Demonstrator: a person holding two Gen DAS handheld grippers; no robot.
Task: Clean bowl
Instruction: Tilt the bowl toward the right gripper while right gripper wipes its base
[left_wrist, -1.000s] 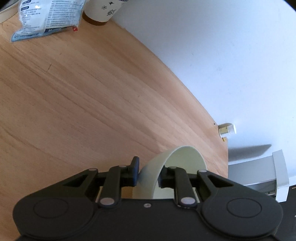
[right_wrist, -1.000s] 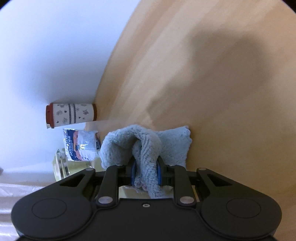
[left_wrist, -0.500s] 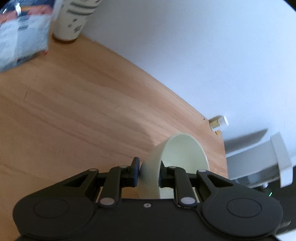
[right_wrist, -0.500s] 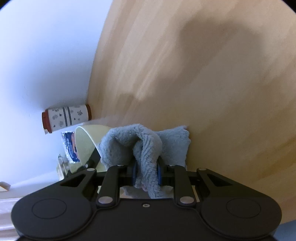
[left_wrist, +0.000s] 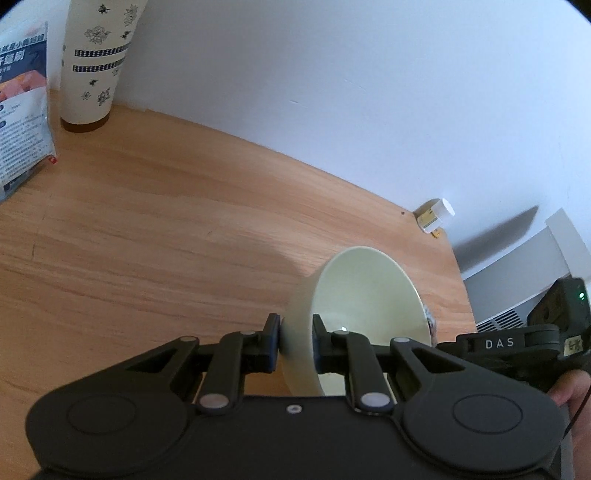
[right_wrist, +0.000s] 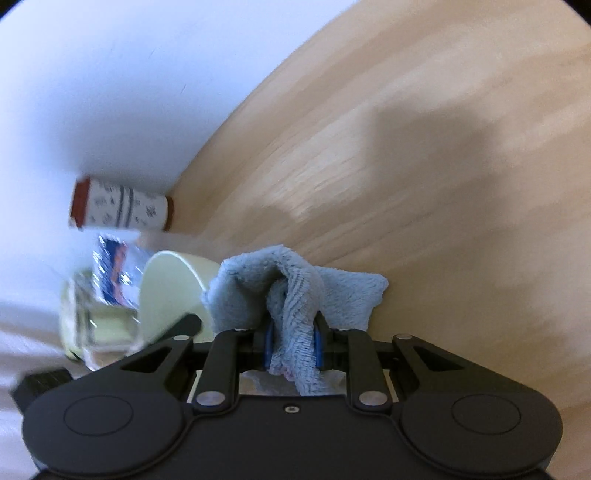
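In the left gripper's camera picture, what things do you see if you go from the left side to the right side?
Printed packet → tall flowered paper cup → pale bowl pinched on its wall by the left gripper → small white-capped bottle by the wall → the other gripper, marked DAS.

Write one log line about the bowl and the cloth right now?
left gripper: jaws shut on pale green bowl rim, bowl tipped | right gripper: jaws shut on blue-grey cloth | cloth beside bowl, contact unclear
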